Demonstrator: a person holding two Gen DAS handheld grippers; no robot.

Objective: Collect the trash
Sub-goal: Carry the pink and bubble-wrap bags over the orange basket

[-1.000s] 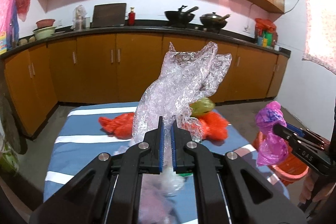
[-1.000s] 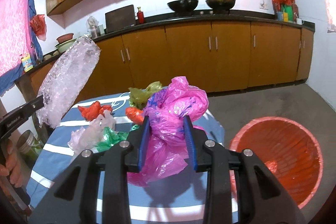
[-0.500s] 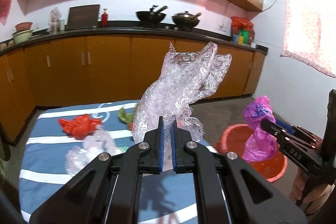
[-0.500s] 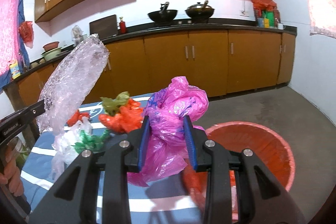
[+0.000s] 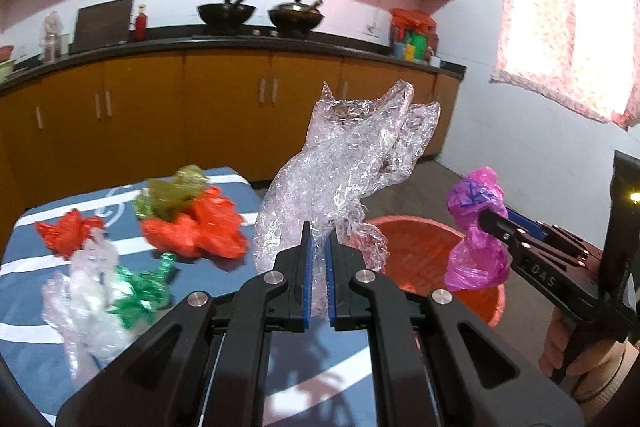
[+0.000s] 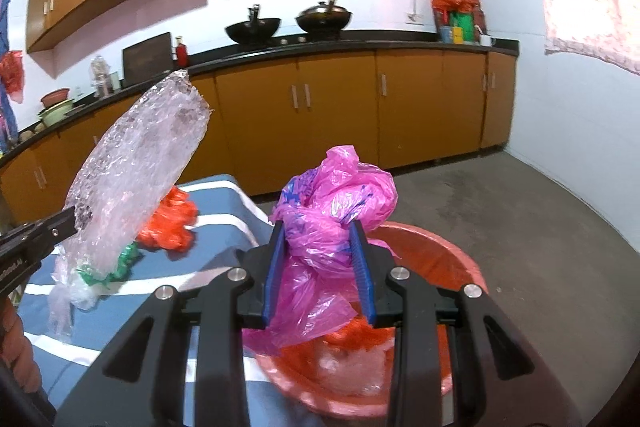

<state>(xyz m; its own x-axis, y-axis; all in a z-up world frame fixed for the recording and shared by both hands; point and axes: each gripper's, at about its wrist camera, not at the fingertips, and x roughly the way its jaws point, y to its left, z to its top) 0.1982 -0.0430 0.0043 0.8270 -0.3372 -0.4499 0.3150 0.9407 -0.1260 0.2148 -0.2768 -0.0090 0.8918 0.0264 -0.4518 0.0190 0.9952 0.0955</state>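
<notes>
My right gripper (image 6: 320, 267) hides much of the red basin (image 6: 448, 259); its blurred contents look like plastic scraps. Above the basin it clamps a pink bag (image 6: 336, 195), jaws part-open. Beside the basin, my left gripper (image 5: 319, 263) pinches clear wrap (image 5: 344, 163), jaws nearly together.

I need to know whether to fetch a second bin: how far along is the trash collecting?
Done: the red basin already holds some red and clear scraps. In hand: the left gripper is shut on a clear plastic wrap, and the right gripper grips a pink bag over the basin. Left: red bags, an olive bag, green and clear plastic on the striped table.
</notes>
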